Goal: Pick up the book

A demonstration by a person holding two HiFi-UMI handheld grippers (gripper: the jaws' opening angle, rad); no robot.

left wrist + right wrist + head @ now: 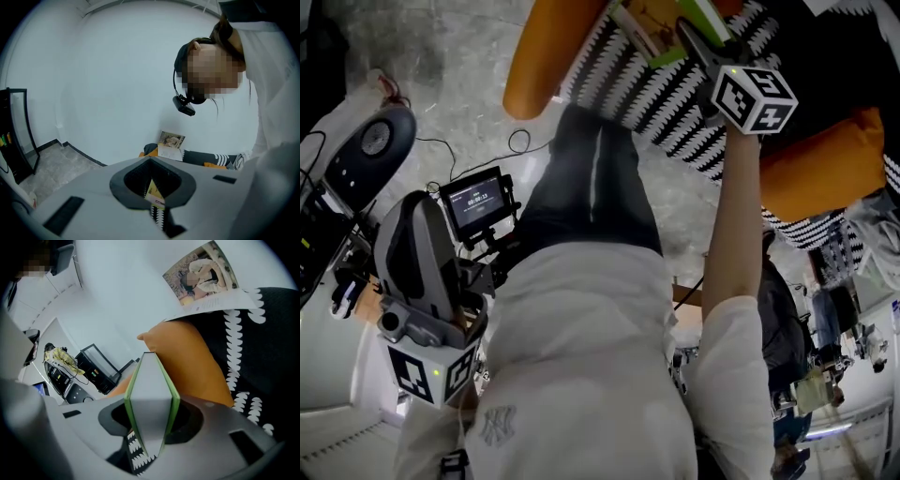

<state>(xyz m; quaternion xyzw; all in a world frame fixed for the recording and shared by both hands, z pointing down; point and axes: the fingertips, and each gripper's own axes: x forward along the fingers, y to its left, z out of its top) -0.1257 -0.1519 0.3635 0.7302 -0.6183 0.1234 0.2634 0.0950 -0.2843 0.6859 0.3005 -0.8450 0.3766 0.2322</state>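
Green covers and a smooth grey block of pages are nearly all that shows of the book point(150, 404), seen edge-on in the right gripper view; its title and front are out of sight. From the head view it is cut off by the top edge of the frame. It stands squarely between the jaws of the right gripper point(689, 36), which clamp it from both sides, one cover against each jaw. Whether the book touches the plump orange cushion point(187, 362) behind it cannot be told.

A black fabric with white leaf-shaped stripes point(262, 348) lies beside and over the cushion. On it rests a thin booklet with a photo cover point(201, 273), its picture too small to make out.

The person's bare forearm point(736, 216) reaches up to the right gripper's marker cube point(755, 94). The left gripper point(414, 225), moulded in grey plastic, is held low at the person's side, well apart from the book. Its jaws stand a narrow slot apart with nothing between them; only a sliver of the far cushions shows through. A small lit monitor point(475, 202) stands over the mottled grey floor point(459, 56), its readout illegible.
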